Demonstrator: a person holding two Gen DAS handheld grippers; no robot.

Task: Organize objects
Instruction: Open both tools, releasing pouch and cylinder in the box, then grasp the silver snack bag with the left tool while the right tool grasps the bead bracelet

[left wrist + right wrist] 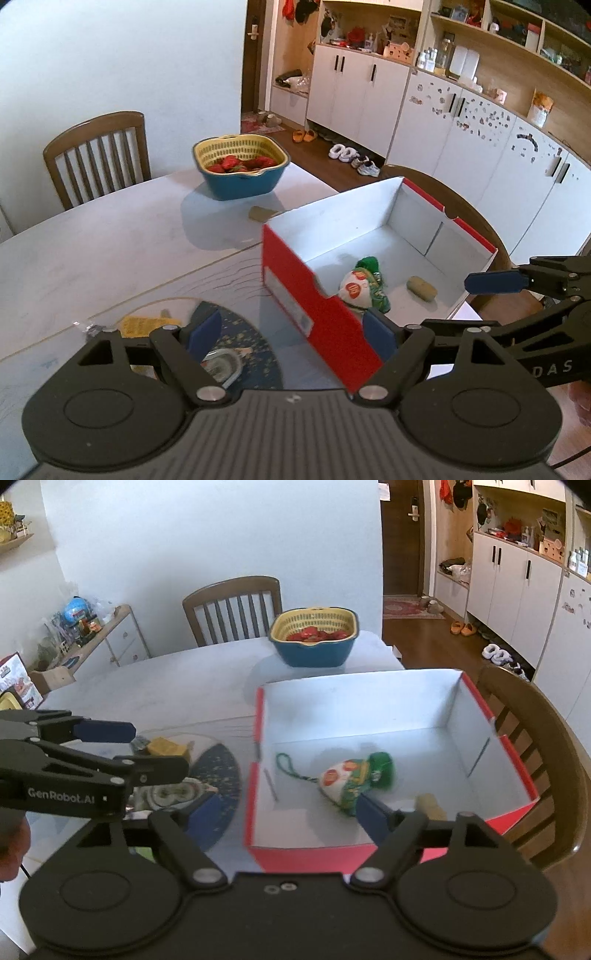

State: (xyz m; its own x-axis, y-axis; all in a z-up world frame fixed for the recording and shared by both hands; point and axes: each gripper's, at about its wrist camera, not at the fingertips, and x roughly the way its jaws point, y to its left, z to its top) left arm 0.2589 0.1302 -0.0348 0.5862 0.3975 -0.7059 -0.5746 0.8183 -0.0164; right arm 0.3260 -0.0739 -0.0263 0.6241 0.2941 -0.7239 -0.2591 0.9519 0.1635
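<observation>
Nearest my left camera, the left gripper [293,334] has its blue pads spread wide with nothing between them; one pad hangs over the round dark-blue mat [255,354] and the other over the near corner of the red shoebox [314,295]. On my right camera, the right gripper [286,814] is likewise spread and empty, its right pad inside the box's near edge and its left pad over the mat.

I see the box open on the pale table [110,243], red outside and white within. A green-and-white pouch [351,779] with a braided green cord [291,766] lies on the box floor near its near wall, slightly blurred in the right view. Just right of it, also on the box floor, lies a small tan oblong piece [422,288]. A similar tan piece [263,213] rests on the table beyond the box's far left corner.

Left of the box, the mat carries a yellow block [166,746] and a pale item I cannot make out. At the far end of the table sits a blue basket with a yellow strainer insert [240,166], holding strawberries [236,163]. One wooden chair [98,157] stands at the far left, another [535,746] by the box on the right.
</observation>
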